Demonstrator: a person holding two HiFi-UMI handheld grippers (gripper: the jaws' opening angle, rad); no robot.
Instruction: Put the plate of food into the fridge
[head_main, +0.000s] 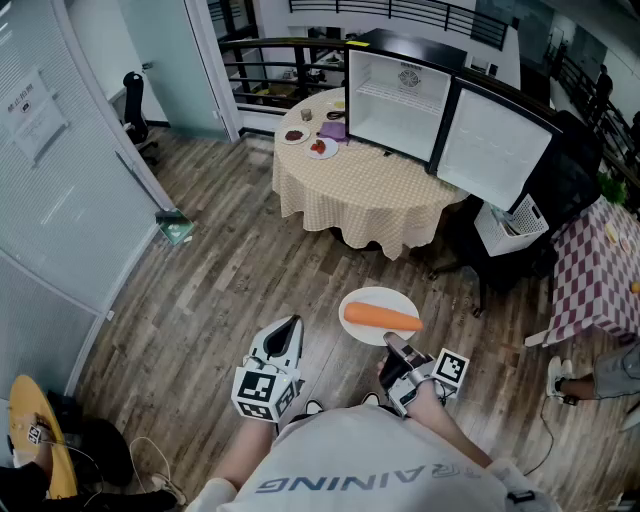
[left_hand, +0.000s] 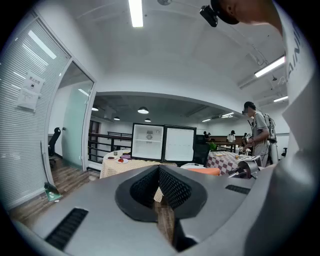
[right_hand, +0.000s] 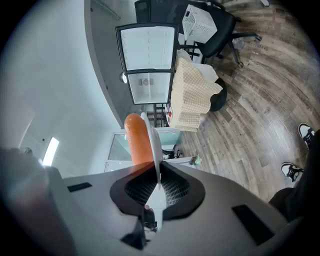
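Observation:
My right gripper (head_main: 396, 346) is shut on the rim of a white plate (head_main: 362, 301) with an orange carrot (head_main: 380, 318) lying on it, held level above the wooden floor. In the right gripper view the plate (right_hand: 155, 150) stands edge-on between the pads, the carrot (right_hand: 137, 137) to its left. My left gripper (head_main: 288, 332) is shut and holds nothing; its jaws (left_hand: 158, 176) meet with nothing between. The small fridge (head_main: 402, 102) stands on the round table (head_main: 365, 195) far ahead, its door (head_main: 495, 148) swung open to the right, the white inside bare.
Two small plates of food (head_main: 310, 141) and a cup sit at the table's left side. A black office chair (head_main: 495, 255) stands right of the table. A checked table (head_main: 600, 265) is at the far right. Glass partitions line the left.

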